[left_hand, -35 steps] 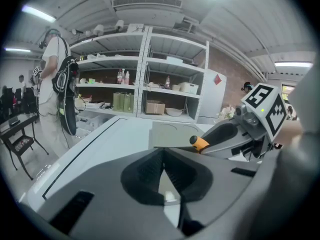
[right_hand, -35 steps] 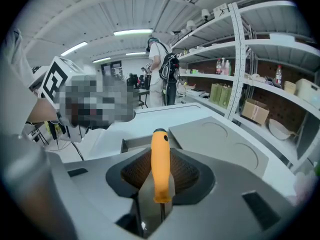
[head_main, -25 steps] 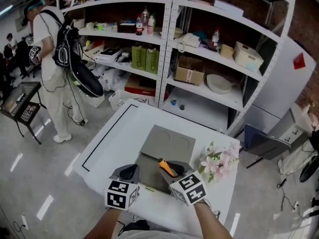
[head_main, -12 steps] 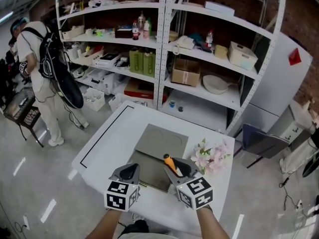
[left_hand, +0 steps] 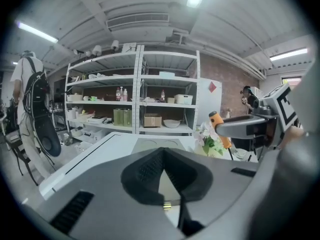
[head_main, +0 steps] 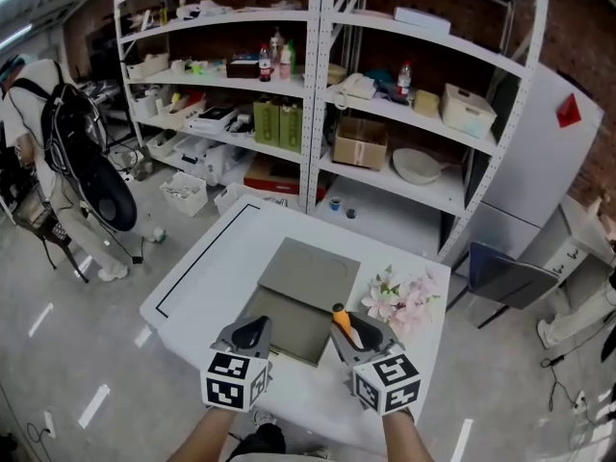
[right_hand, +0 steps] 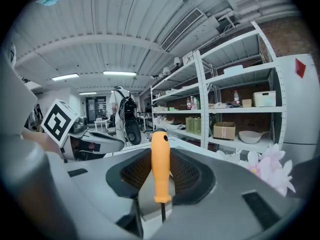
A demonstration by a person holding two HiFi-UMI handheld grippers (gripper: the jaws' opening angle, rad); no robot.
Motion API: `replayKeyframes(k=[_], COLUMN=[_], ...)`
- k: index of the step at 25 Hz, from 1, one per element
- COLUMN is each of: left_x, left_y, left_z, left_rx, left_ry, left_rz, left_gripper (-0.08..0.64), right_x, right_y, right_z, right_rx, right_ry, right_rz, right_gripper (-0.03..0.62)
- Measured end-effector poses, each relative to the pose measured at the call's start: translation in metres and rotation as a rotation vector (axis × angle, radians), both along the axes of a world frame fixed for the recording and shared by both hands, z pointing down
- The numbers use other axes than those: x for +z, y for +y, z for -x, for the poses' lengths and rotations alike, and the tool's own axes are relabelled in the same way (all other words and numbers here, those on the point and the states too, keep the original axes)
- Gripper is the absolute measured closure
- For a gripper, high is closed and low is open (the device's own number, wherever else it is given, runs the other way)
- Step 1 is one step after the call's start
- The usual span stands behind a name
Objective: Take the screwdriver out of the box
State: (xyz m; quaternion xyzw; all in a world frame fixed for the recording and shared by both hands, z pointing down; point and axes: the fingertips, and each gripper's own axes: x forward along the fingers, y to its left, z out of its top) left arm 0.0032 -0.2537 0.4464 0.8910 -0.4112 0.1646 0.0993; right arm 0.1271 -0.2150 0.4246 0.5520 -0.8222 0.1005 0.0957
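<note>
Orange-handled screwdriver (right_hand: pixel 160 169) stands clamped in my right gripper (head_main: pixel 354 333)'s jaws; left gripper (head_main: pixel 252 335)'s jaws together, empty. I should carry it steadily clear of the box (head_main: pixel 306 277).

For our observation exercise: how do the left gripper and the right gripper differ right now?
The right gripper grips the orange-handled screwdriver; the left gripper holds nothing. The right gripper's jaws stand apart around the handle; the left gripper's meet. Both carry marker cubes.
</note>
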Motion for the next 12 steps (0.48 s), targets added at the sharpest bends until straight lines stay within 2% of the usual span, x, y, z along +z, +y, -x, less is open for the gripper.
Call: replayKeyframes(k=[12], left_x=[-0.009], left_y=[0.014], left_z=[-0.004], left_rx=[-0.038], left_ry=[-0.002], left_rz=[-0.012], left_gripper=[0.555], right_x=[0.001], right_y=[0.019], right_z=[-0.003], right_rx=[-0.009], right_ry=[0.002], right_rz=[-0.007], right_gripper=[0.472])
